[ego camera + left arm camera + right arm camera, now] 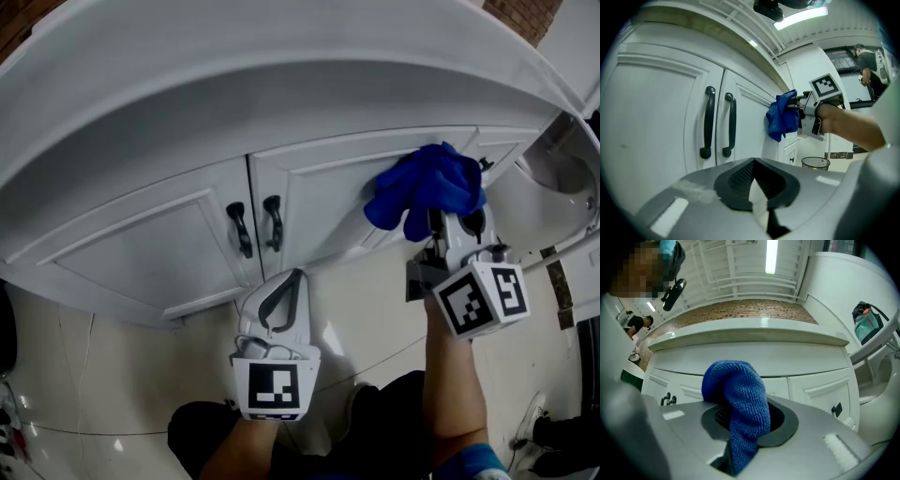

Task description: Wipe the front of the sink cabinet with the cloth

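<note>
Raised on an outstretched forearm: right gripper (452,223), clamped on the blue cloth (427,186), which is pressed against the sink cabinet front (159,239), right of the dark handles (255,225). Held lower, pointing at the doors: left gripper (291,284), jaws together, empty.

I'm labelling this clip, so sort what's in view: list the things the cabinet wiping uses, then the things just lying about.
In use: crumpled blue microfibre cloth; right gripper clamped on it; white panelled sink cabinet front.
Lying about: round waste bin on the floor; teal bag with black straps; empty left gripper, shut.
</note>
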A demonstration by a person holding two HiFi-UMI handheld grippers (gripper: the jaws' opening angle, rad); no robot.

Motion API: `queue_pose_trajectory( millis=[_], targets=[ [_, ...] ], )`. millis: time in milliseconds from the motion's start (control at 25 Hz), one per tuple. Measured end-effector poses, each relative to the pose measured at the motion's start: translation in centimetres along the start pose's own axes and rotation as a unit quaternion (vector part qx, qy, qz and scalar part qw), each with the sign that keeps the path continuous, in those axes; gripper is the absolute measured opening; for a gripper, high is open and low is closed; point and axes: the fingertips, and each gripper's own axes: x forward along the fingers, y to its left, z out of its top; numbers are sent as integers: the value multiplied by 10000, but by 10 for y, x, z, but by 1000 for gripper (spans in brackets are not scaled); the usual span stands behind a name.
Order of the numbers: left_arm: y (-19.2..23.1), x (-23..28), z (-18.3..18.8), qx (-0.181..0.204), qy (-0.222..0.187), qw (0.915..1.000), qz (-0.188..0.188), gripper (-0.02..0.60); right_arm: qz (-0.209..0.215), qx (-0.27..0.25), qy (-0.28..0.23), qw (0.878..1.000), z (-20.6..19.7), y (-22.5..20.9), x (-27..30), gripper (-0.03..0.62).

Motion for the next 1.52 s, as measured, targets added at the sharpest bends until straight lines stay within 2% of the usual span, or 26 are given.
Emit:
queue_pose_trajectory(
  millis=[320,480,720,1080,1280,1520],
  targets=[
    [-6,7,-17,92,326,9994,-77,3,-136,239,886,9957,-73,-21,-6,84],
    [-14,15,-36,258,723,9968,-241,3,-45,301,1236,9919,-100,-21,-9,84],
    [-25,26,-53,175,1010,9940,-371,3,174,355,1922,9806,-147,-16,-16,84],
    [-33,31,-58,108,1073,9932,-442,3,240,528,2967,9532,-220,-18,-26,84],
    [-34,32,-62,137,1130,9924,-469,3,196,889,3564,9299,-262,-25,-34,84],
    [-33,35,-70,160,1235,9911,-478,3,184,1047,4084,9066,-300,-29,-43,84]
  ],
)
